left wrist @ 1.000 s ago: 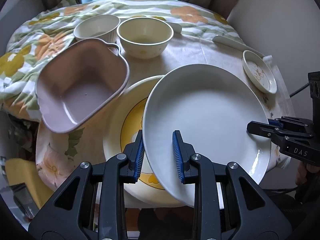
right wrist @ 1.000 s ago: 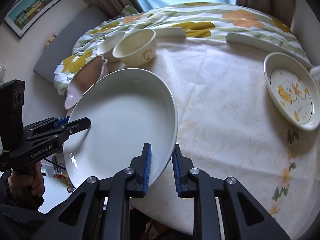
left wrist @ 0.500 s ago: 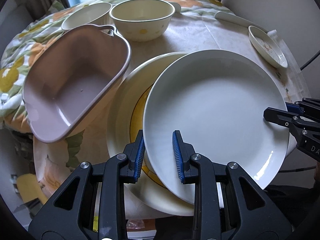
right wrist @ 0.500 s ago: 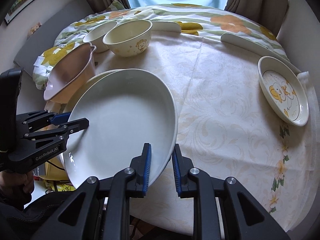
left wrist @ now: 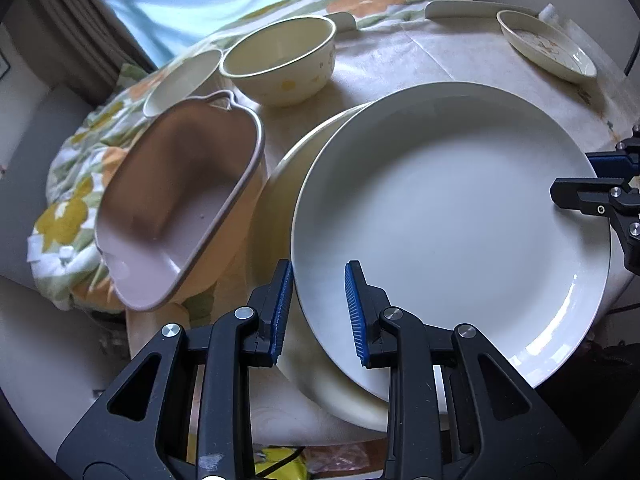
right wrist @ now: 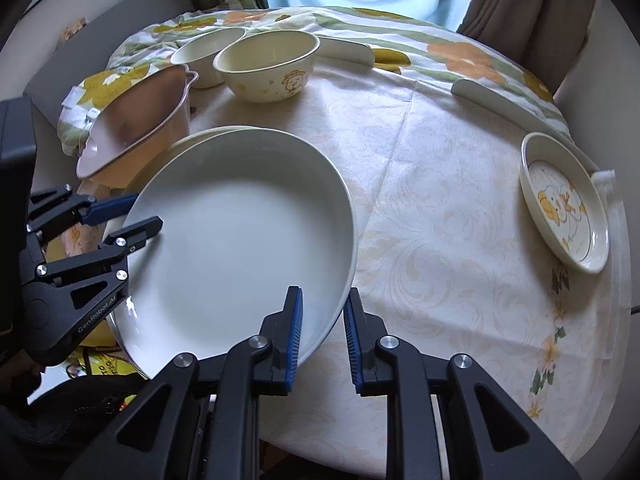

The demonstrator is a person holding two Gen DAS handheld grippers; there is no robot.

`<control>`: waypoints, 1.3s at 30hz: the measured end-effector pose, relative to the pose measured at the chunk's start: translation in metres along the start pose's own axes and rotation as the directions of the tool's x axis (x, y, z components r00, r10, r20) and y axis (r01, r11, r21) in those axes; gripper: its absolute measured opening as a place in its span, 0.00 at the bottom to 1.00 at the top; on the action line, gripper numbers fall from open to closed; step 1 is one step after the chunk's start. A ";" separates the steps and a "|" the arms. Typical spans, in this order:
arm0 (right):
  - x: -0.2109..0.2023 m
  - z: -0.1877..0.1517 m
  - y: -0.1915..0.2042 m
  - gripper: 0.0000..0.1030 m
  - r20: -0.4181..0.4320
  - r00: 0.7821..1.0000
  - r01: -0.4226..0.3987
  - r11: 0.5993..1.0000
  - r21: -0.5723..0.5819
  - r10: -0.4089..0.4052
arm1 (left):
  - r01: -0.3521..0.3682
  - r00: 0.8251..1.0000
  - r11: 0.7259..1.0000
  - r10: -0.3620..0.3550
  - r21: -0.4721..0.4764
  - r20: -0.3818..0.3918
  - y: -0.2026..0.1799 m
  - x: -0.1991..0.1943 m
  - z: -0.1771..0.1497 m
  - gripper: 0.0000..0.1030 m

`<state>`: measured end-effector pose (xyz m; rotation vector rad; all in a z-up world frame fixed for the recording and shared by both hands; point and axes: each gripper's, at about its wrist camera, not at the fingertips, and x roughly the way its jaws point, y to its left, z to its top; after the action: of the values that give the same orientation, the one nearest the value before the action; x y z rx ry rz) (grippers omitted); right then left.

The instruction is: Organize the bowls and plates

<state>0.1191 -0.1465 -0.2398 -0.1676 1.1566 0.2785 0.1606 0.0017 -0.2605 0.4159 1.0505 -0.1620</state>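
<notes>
The white plate (left wrist: 448,224) is stiff, smooth and glazed, so it can slip easily, and it looks rather heavy and breakable. I judge the rim is the only good place to hold it, with one gripper on each opposite side, as is done now.

The left gripper (left wrist: 318,300) is closed on the rim at 6 o'clock in its own view, one blue pad under the edge and one on the inside. The right gripper (right wrist: 322,322) is closed on the opposite rim, also at 6 o'clock in its view. In the left view the right gripper appears at 3 o'clock.

The white plate is over the cream plate (left wrist: 296,160), which lies on the table (right wrist: 460,208) near the edge. Only a thin crescent of the cream plate shows at 10 o'clock. I cannot tell if the two plates already touch.

The pink dish (left wrist: 176,200) stands just beside, at 9 o'clock. The cream bowl (left wrist: 280,64) and a small white bowl (left wrist: 180,80) are at 11 o'clock, and the duck plate (right wrist: 564,204) is well apart at 3 o'clock in the right view.

Compared with one second ago, the white plate has moved to cover the cream plate: the yellow centre, visible then, is now hidden. Both grippers keep the same hold.
</notes>
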 end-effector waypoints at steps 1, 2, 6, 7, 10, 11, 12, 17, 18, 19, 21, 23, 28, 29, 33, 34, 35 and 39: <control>0.000 0.000 0.002 0.18 0.000 1.000 0.010 1.000 -0.015 -0.010 | -0.023 1.000 1.000 0.023 0.014 0.006 -0.002 -0.001 -0.001 0.23; 0.001 0.000 0.005 0.18 0.000 1.000 0.025 0.999 -0.034 -0.025 | -0.037 0.999 0.999 0.037 0.023 0.009 -0.003 -0.001 -0.001 0.23; 0.005 0.001 0.008 0.18 -0.001 1.000 0.029 0.998 -0.052 -0.029 | -0.047 0.999 0.999 0.047 0.010 0.006 0.000 -0.001 -0.001 0.23; 0.006 0.001 0.008 0.18 -0.003 1.000 0.027 0.998 -0.055 -0.027 | -0.050 0.999 0.999 0.050 0.007 0.005 0.001 0.000 -0.001 0.23; 0.005 0.001 0.014 0.18 0.001 0.998 0.055 0.995 -0.089 -0.055 | -0.070 0.998 0.998 0.070 0.005 0.000 0.002 0.000 -0.001 0.23; 0.005 0.001 0.016 0.19 0.002 0.998 0.065 0.993 -0.099 -0.065 | -0.075 0.997 0.997 0.075 0.002 0.001 0.002 -0.001 -0.002 0.23; 0.005 0.001 0.016 0.19 0.003 0.997 0.071 0.992 -0.104 -0.071 | -0.078 0.997 0.997 0.078 -0.001 0.001 0.003 -0.001 -0.002 0.23; 0.006 0.002 0.016 0.19 0.005 0.997 0.074 0.992 -0.104 -0.074 | -0.082 0.997 0.997 0.082 -0.003 0.000 0.006 -0.002 -0.002 0.23; 0.006 0.002 0.015 0.19 0.005 0.997 0.073 0.992 -0.105 -0.072 | -0.083 0.997 0.997 0.083 -0.002 0.000 0.006 -0.002 -0.002 0.23; 0.006 0.002 0.015 0.19 0.005 0.997 0.072 0.992 -0.104 -0.072 | -0.082 0.997 0.997 0.082 -0.004 -0.001 0.006 -0.002 -0.002 0.23; 0.007 0.003 0.015 0.19 0.005 0.998 0.070 0.992 -0.102 -0.070 | -0.074 0.997 0.997 0.074 -0.010 -0.002 0.006 -0.002 -0.002 0.23; 0.006 0.002 0.014 0.19 0.005 0.998 0.068 0.993 -0.100 -0.067 | -0.069 0.998 0.998 0.068 -0.012 -0.004 0.007 -0.002 -0.002 0.23; 0.005 0.002 0.012 0.19 0.005 0.999 0.052 0.996 -0.073 -0.052 | -0.054 0.999 0.998 0.053 -0.013 -0.011 0.009 -0.002 0.000 0.27; 0.005 0.003 0.011 0.19 0.006 0.999 0.045 0.997 -0.061 -0.045 | -0.062 0.998 0.998 0.062 -0.014 -0.009 0.010 -0.003 0.001 0.34; -0.002 0.006 0.001 0.18 0.030 1.000 0.001 1.000 0.010 -0.002 | -0.094 0.993 0.996 0.094 -0.008 0.070 0.011 -0.021 0.005 0.90; -0.004 0.006 -0.002 0.18 0.039 0.999 -0.009 0.999 0.033 0.008 | -0.094 0.991 0.996 0.094 -0.007 0.097 0.012 -0.028 0.006 0.91; -0.006 0.007 -0.004 0.18 0.047 0.999 -0.012 0.999 0.051 0.010 | -0.089 0.988 0.996 0.088 0.000 0.123 0.012 -0.035 0.008 0.92; -0.022 0.008 -0.019 0.32 0.100 0.995 -0.035 0.988 0.149 0.020 | -0.043 0.985 0.999 0.037 0.031 0.168 0.013 -0.053 0.018 0.92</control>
<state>0.1238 -0.1655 -0.2165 -0.0046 1.0785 0.2205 0.1532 0.0025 -0.2041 0.4468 0.8744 -0.1769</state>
